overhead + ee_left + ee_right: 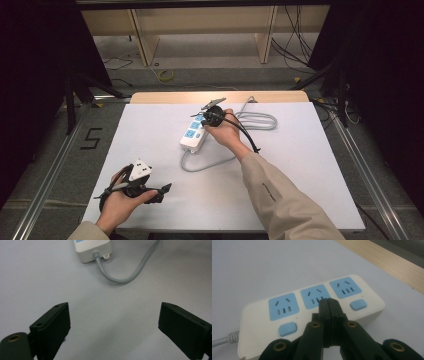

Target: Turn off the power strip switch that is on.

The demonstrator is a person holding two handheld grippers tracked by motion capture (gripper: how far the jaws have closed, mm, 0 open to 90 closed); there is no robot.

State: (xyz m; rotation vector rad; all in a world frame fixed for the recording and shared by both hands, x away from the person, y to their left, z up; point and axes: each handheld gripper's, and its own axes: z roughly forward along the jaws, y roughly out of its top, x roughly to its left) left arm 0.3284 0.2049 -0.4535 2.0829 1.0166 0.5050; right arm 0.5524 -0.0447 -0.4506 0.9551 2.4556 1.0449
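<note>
Nearest the person, the left claw (150, 187) rests low on the white worktop (150, 135) at its front left, its jaws spread wide with nothing between them; in the left gripper view only bare surface lies between the two black pads. Past it, toward the middle of the worktop, lies the power strip (194, 131), a white plastic block with three light blue socket faces (283, 305) in a row and a small blue switch button (287, 329) beside each. From its near end a grey cable (125, 277) leaves through a ribbed collar, curls across the worktop and loops away to the right toward the far edge. The right claw (329, 305), its jaws pressed together and pinching nothing, is poised tip-first over the middle socket's switch area, very near or touching the casing; I cannot tell which. By the look of it, the strip is a rigid, fairly light shell with a smooth, somewhat slippery skin, so a push on a button may slide it unless it is steadied. The best hold is likely across its narrow width, on the two long side walls, clear of sockets and buttons. The cable looks thick and springy and could drag or twist the strip if tugged.
</note>
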